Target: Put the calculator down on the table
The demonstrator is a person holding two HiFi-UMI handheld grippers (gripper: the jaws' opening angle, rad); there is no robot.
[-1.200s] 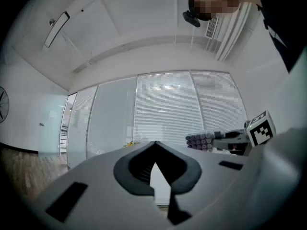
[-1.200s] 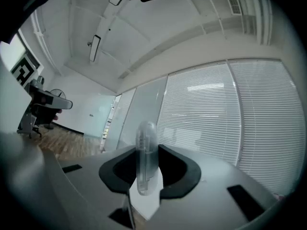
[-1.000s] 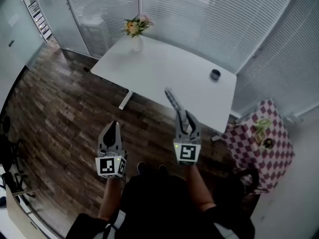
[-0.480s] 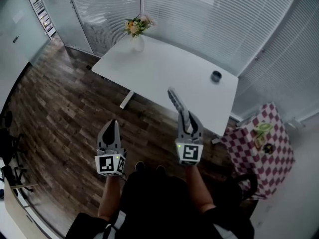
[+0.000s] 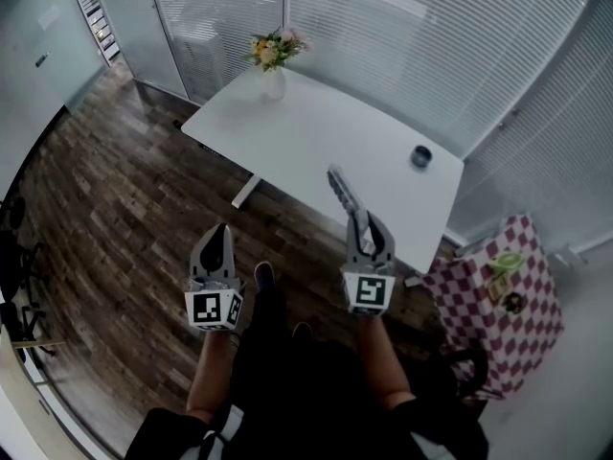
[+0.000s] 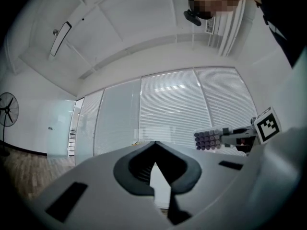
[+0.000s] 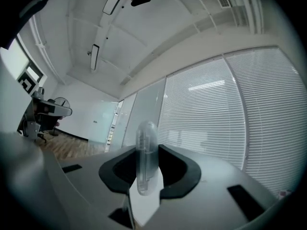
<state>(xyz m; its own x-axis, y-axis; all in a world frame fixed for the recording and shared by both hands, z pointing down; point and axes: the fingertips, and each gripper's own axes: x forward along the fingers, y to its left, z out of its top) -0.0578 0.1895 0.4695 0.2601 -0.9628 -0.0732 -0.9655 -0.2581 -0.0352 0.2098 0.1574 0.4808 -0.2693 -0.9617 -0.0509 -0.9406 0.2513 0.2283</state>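
Nearest: person's dark clothes and forearms at the bottom of the head view, one shoe (image 5: 262,276) out on the wood floor (image 5: 115,218).

Left gripper (image 5: 220,232) pinched together, nothing between the jaws, over bare floor left of the shoe.

Right gripper (image 5: 368,226) clamped on the calculator (image 5: 342,190) by its near end. The calculator is in the air, not on the table. In the head view it overlaps the table's near right part.

Its long axis runs away from the person, leaning a little left, far end towards the table middle. In the right gripper view it stands on edge, thin side to the camera. The left gripper view shows its key face.

White table (image 5: 287,132) ahead, mostly bare. Near edge runs diagonally, a leg foot (image 5: 244,192) shows under it.

On it: small dark round thing (image 5: 420,156) near the right far corner, well apart from the calculator; vase of flowers (image 5: 273,65) at the far left corner. Wide free top between them.

Red checked bag (image 5: 493,290) on the floor right of the table, just beside its right corner. Blinds (image 5: 431,36) close behind the table.
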